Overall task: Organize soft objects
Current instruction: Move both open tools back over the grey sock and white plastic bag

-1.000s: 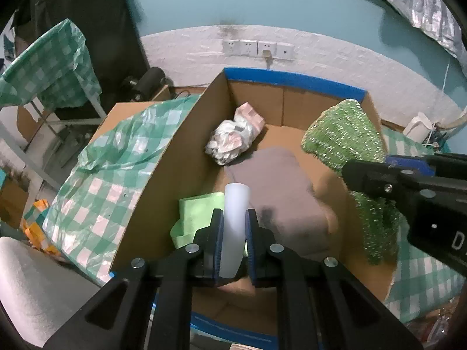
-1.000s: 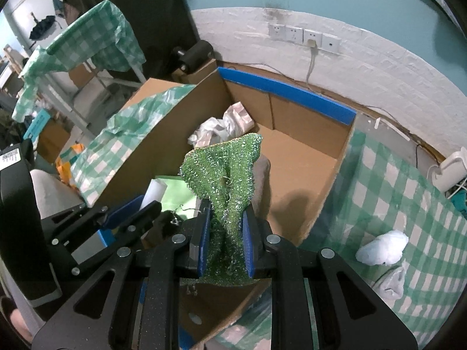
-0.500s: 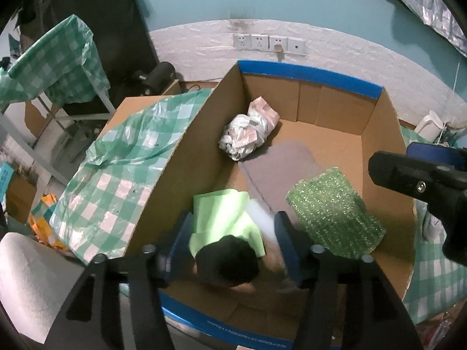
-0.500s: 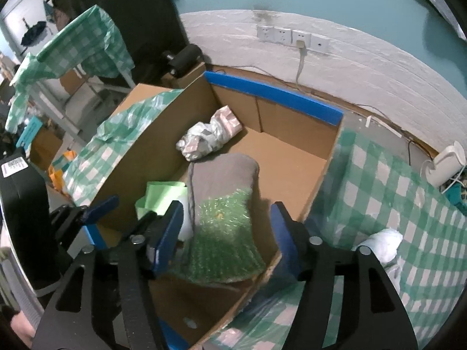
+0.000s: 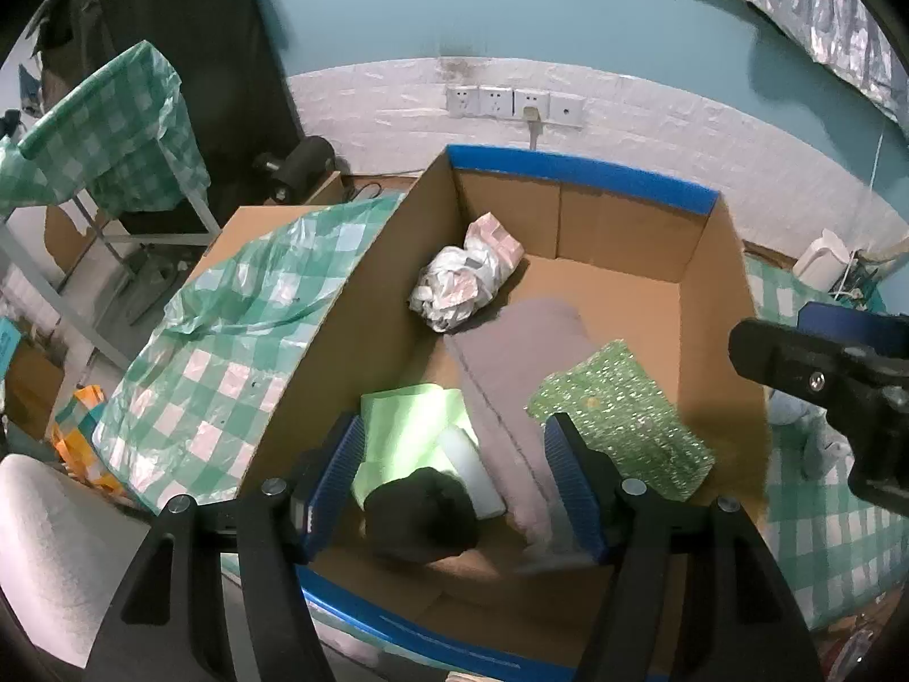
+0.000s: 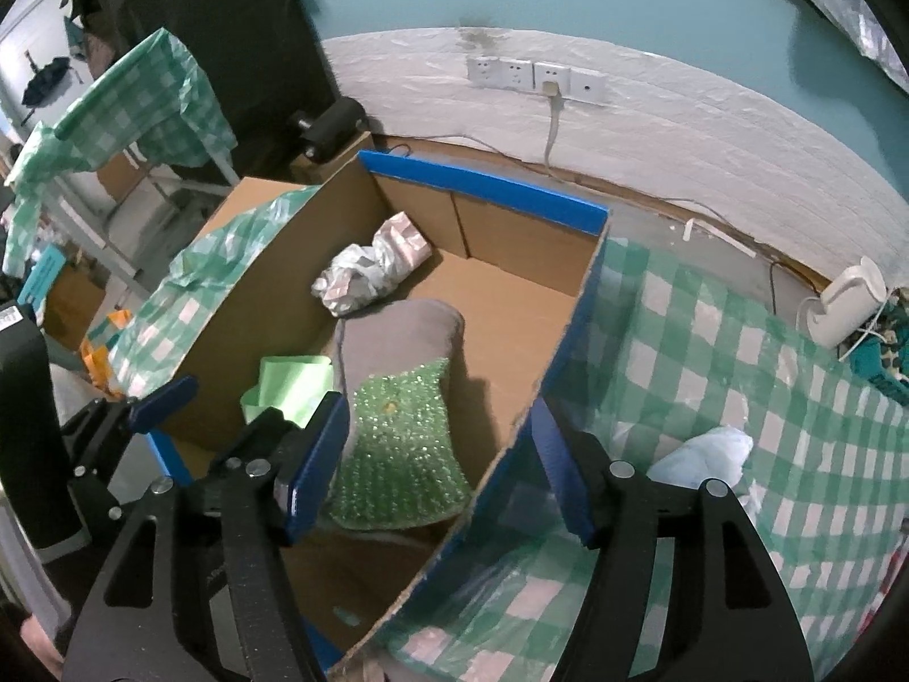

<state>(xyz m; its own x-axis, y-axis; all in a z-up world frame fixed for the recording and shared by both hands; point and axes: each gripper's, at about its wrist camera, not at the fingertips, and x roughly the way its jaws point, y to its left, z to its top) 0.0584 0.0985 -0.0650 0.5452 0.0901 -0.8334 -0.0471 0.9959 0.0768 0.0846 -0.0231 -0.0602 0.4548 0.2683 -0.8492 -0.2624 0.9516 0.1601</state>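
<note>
An open cardboard box (image 5: 568, 227) (image 6: 494, 238) holds a crumpled white-pink bag (image 5: 466, 278) (image 6: 369, 273), a grey cloth (image 5: 528, 352) (image 6: 397, 335), a green sparkly sponge cloth (image 5: 619, 426) (image 6: 397, 454), a light green cloth (image 5: 409, 426) (image 6: 290, 386), a white foam piece (image 5: 471, 472) and a black item (image 5: 420, 511). My left gripper (image 5: 454, 489) is open and empty above the box's near end. My right gripper (image 6: 437, 466) is open and empty over the box's right wall; it also shows in the left wrist view (image 5: 824, 375).
Green checked tablecloth (image 6: 738, 398) lies right of the box with a white crumpled bag (image 6: 704, 454) on it. A checked plastic sheet (image 5: 238, 352) drapes left of the box. A white appliance (image 6: 846, 301) stands by the wall with sockets (image 5: 511, 105).
Both grippers opened. The left one let the white foam piece drop into the box; the right one let the green sparkly cloth fall onto the grey cloth. Both have drawn back slightly.
</note>
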